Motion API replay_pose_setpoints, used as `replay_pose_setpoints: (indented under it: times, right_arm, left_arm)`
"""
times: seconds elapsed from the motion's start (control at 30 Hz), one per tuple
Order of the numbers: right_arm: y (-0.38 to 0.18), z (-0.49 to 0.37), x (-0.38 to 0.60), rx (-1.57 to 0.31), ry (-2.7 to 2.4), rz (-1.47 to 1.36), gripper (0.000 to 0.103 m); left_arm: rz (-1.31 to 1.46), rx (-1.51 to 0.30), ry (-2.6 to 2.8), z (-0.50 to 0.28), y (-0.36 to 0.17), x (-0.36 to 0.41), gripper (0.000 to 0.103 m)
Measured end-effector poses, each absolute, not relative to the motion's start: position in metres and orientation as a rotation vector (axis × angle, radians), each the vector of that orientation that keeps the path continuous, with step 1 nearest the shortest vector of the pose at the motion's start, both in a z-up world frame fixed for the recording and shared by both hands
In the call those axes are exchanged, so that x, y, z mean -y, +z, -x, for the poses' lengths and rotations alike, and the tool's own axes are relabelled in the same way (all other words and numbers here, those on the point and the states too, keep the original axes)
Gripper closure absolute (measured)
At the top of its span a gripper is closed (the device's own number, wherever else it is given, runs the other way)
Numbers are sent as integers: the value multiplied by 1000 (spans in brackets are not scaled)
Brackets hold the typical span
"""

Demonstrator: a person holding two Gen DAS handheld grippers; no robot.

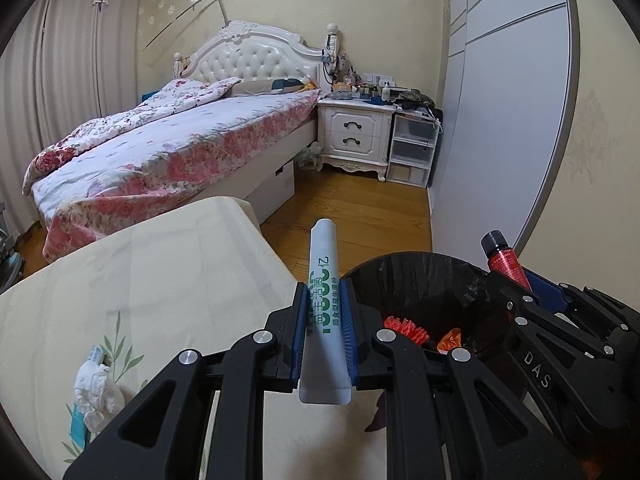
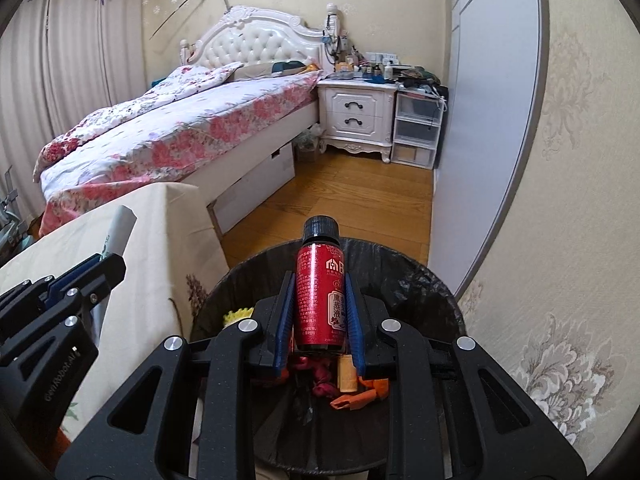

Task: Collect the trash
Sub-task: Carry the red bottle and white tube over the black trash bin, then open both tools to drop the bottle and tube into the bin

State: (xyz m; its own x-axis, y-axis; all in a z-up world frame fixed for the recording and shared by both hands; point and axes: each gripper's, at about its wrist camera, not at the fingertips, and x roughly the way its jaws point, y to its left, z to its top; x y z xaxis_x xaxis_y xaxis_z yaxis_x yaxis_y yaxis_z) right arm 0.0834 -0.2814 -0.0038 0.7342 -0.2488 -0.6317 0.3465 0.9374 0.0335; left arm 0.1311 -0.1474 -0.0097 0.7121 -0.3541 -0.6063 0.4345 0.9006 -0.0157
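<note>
My left gripper (image 1: 325,300) is shut on a white sachet stick with green print (image 1: 323,280), held above the table's right edge, just left of the bin (image 1: 420,276). My right gripper (image 2: 320,292) is shut on a small red bottle with a black cap (image 2: 320,284), held over the open black-lined bin (image 2: 420,292). The bin holds orange, red and yellow scraps (image 2: 348,380). The right gripper and red bottle (image 1: 505,260) also show at the right of the left wrist view. The left gripper (image 2: 76,284) shows at the left of the right wrist view. A crumpled white tissue (image 1: 98,392) lies on the table.
The table has a cream cloth with a bamboo print (image 1: 152,280). A bed with a floral quilt (image 1: 160,148), a white nightstand (image 1: 356,136) and plastic drawers (image 1: 412,152) stand beyond on the wood floor (image 1: 360,208). A grey wardrobe (image 1: 508,120) is at the right.
</note>
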Motion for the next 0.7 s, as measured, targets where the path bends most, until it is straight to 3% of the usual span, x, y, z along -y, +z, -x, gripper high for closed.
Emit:
replay_pose_setpoints:
  times: [0.7]
  right_arm:
    - [-19, -100, 314, -691, -406, -193, 79]
  left_arm:
    - [-158, -666, -489, -154, -18, 191, 83]
